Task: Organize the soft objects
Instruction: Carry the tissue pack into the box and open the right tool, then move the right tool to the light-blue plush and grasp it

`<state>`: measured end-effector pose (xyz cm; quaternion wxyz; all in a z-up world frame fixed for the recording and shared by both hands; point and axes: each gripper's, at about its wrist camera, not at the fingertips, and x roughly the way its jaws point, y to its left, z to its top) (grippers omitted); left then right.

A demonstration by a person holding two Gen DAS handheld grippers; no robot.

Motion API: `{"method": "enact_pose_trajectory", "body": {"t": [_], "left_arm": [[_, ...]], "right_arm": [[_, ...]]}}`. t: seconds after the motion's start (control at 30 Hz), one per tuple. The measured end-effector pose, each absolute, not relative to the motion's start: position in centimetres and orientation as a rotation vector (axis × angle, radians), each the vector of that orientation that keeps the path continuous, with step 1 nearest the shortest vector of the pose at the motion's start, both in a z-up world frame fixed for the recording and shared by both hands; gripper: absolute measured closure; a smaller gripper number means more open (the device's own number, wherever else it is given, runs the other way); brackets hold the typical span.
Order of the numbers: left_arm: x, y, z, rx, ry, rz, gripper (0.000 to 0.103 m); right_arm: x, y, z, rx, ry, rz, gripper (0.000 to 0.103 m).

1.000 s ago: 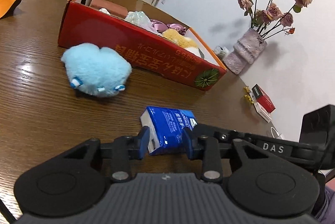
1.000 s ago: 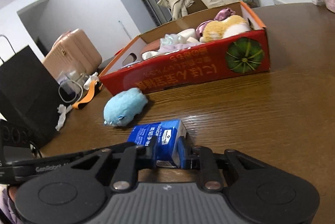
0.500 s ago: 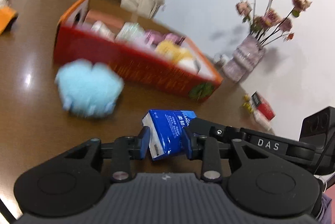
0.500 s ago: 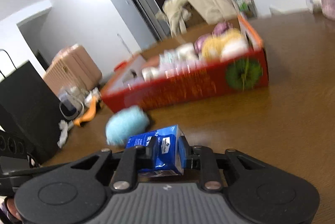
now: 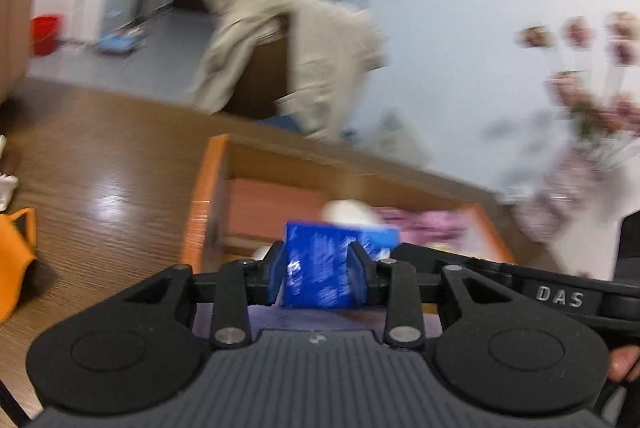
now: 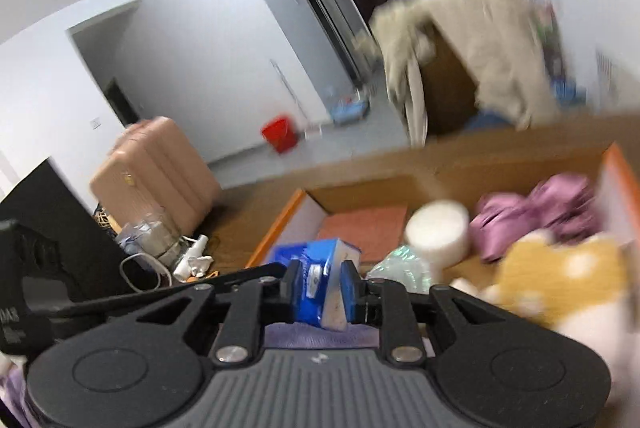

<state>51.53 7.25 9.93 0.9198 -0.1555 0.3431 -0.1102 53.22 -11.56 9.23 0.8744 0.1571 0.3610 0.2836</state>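
Both grippers are shut on one blue tissue pack (image 5: 320, 264), each from one end, and hold it in the air over the orange-rimmed cardboard box (image 5: 204, 196). My left gripper (image 5: 316, 268) faces the box's left end. My right gripper (image 6: 320, 284) grips the same blue tissue pack (image 6: 320, 276) above the box (image 6: 276, 232). Inside the box lie a pink flat pack (image 6: 364, 228), a white roll (image 6: 438, 232), purple cloth (image 6: 536, 212), a yellow plush (image 6: 560, 276) and a clear wrapped item (image 6: 400, 268). The blue plush is out of view.
The wooden table (image 5: 100, 168) spreads left of the box. An orange item (image 5: 16, 248) lies at the left edge. A vase of dried roses (image 5: 576, 164) stands right. A chair with a beige coat (image 5: 296, 68) stands behind. A pink suitcase (image 6: 156, 172) and black bag (image 6: 52, 224) stand left.
Both grippers have lifted the blue tissue pack off the table and carried it forward over the box. The blue plush has dropped out of view.
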Motion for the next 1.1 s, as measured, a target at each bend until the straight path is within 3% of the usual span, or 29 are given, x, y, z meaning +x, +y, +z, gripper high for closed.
{"method": "enact_pose_trajectory", "body": {"t": [0.27, 0.4, 0.5, 0.77, 0.93, 1.1], "left_arm": [[51.4, 7.6, 8.4, -0.214, 0.681, -0.197, 0.071], [49.7, 8.5, 10.1, -0.244, 0.64, -0.196, 0.07], [46.9, 9.6, 11.8, -0.255, 0.59, -0.224, 0.064], [37.7, 11.8, 11.7, -0.206, 0.575, -0.27, 0.038], [34.5, 12.3, 9.3, -0.192, 0.646, -0.334, 0.034], [37.1, 10.2, 6.4, -0.222, 0.723, -0.392, 0.035]], "right_arm": [[55.5, -8.3, 4.6, 0.231, 0.866, 0.523, 0.083], [53.9, -7.9, 6.4, 0.203, 0.828, 0.498, 0.082], [50.7, -8.8, 9.3, 0.167, 0.762, 0.507, 0.079], [39.1, -12.7, 12.4, 0.147, 0.63, 0.434, 0.039], [33.9, -14.1, 9.7, 0.185, 0.679, 0.372, 0.039], [31.6, -14.1, 6.6, 0.327, 0.668, 0.375, 0.038]]}}
